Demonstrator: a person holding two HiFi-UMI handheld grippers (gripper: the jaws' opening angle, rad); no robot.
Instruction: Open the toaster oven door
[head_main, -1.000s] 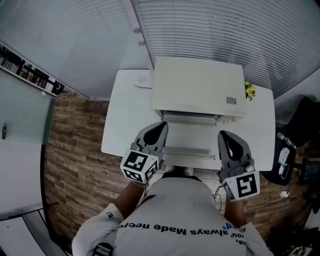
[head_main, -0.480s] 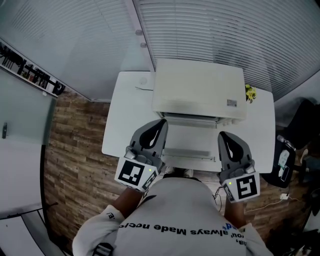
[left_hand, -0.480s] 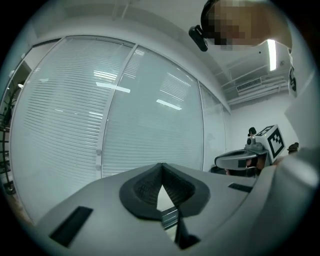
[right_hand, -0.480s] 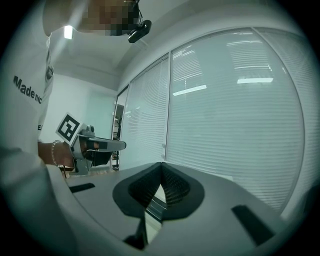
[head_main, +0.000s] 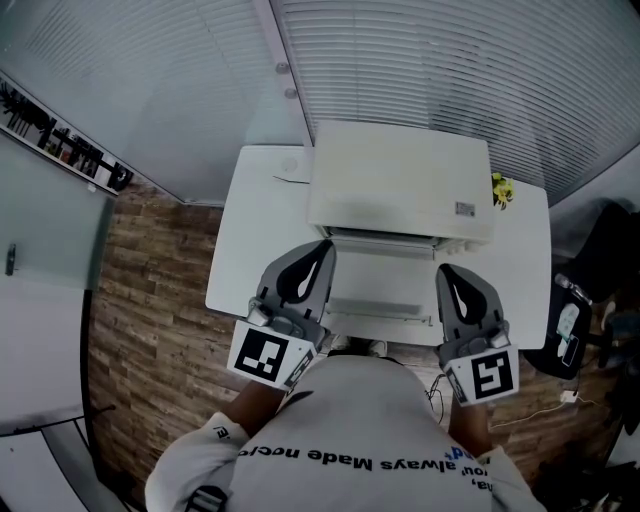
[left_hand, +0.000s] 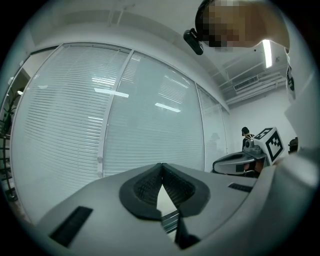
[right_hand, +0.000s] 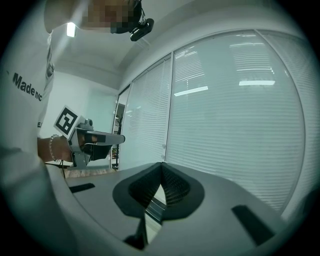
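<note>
A white toaster oven (head_main: 398, 180) stands on a white table (head_main: 250, 240) under the window. From its front a pale panel (head_main: 385, 280) reaches toward me, with a bar (head_main: 375, 308) near its near edge; I cannot tell whether the door is down. My left gripper (head_main: 325, 248) hovers at the panel's left edge and my right gripper (head_main: 446, 268) at its right edge, neither touching the oven. Both are shut on nothing. In the left gripper view the left gripper (left_hand: 161, 165) faces the blinds with its tips together, as the right gripper (right_hand: 161, 164) does in its own view.
A small yellow object (head_main: 499, 184) lies on the table at the oven's back right. Slatted blinds (head_main: 450, 70) close off the far side. Dark gear (head_main: 600, 250) stands to the right of the table, and a wall shelf (head_main: 60, 145) hangs at the left above wood flooring (head_main: 150, 300).
My left gripper has tipped back a little toward me, its marker cube now lower in the head view. The right gripper and the oven have not moved.
</note>
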